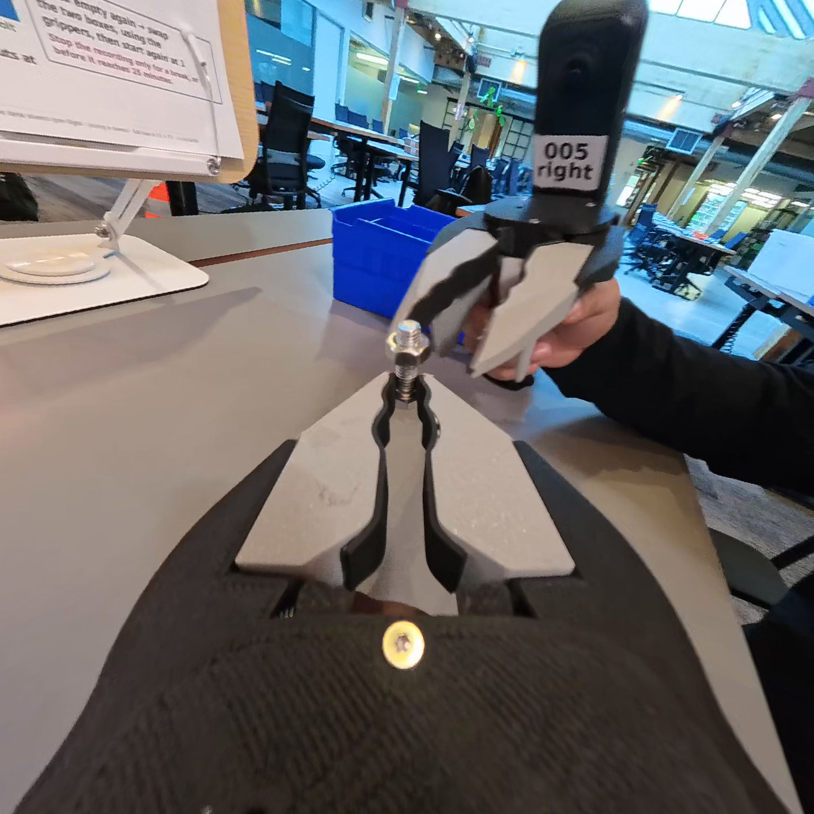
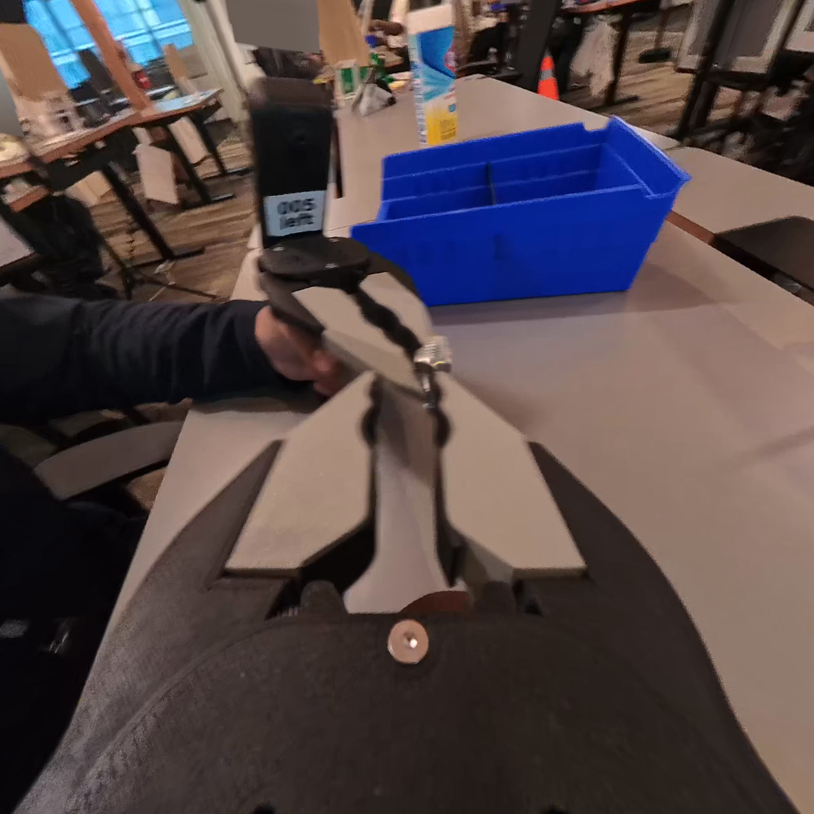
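Left claw (image 1: 404, 392) is narrowed onto the lower end of a steel bolt (image 1: 404, 379), gripping it at the head or just above, between the notched black pads near the tips. The bolt stands upright out of the claw, threads showing, with a hex nut (image 1: 407, 348) sitting near its top end.

Right claw (image 1: 453, 348) is part open, holding nothing. One fingertip is just beside the nut, maybe touching it; contact can't be confirmed. Right wrist view is blurred, but shows the same: the bolt and nut (image 2: 434, 354) at the tip of the left claw (image 2: 423, 357), and the right claw (image 2: 403, 396) with a clear gap between its fingers, the bolt close to the right-hand finger.

Both claws are held above the grey table (image 1: 176, 396), over its middle part. The bolt is in the air, not resting on the table.

A blue bin (image 2: 506, 246) with dividers sits toward the far edge of the table, behind the claws. What's in it isn't visible. A white document stand (image 1: 101, 264) with a printed sheet is at the far left corner. A tall canister (image 2: 434, 83) stands beyond the bin.

Handling, by judgement: the bolt and nut are small, rigid, light metal, smooth and likely slippery on the flats. The nut looks best gripped across two opposite flats, the bolt at the head or on the shank.
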`<state>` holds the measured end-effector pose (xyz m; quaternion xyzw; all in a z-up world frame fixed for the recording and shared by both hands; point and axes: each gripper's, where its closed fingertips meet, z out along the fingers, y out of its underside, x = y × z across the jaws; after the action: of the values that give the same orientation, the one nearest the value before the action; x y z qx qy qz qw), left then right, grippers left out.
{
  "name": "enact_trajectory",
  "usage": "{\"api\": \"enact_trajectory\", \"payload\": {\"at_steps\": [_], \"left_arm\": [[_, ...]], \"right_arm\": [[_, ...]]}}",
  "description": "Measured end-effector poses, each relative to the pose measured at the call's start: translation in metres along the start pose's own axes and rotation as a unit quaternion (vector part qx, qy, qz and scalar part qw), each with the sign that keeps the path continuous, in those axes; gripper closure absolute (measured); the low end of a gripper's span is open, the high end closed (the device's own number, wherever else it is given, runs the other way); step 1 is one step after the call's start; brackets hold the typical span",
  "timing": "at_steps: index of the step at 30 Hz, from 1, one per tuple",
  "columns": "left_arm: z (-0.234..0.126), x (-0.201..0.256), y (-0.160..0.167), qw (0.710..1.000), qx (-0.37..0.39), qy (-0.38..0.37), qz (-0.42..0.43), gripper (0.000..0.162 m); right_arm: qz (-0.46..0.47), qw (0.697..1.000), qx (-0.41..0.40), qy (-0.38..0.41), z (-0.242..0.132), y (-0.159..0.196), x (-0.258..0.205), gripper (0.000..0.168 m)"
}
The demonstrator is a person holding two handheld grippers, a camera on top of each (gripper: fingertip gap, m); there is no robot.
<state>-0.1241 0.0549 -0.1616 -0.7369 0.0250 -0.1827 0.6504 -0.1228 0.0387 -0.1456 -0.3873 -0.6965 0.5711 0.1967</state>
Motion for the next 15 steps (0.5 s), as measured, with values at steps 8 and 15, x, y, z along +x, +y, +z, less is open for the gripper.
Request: {"api": "enact_trajectory", "payload": {"at_steps": [8,15], "left_arm": [[-0.005,-0.012,-0.003,0.999,0.014,-0.013,-0.038,0.156],[0.004,0.003,0.003,1.000,-0.003,0.012,-0.023,0.156]], "right_arm": [[0.016,0.999,0.037,0.033,-0.016,-0.010,0.021,0.142],[0.014,1.000,0.001,0.016,0.005,0.004,0.011,0.152]]}}
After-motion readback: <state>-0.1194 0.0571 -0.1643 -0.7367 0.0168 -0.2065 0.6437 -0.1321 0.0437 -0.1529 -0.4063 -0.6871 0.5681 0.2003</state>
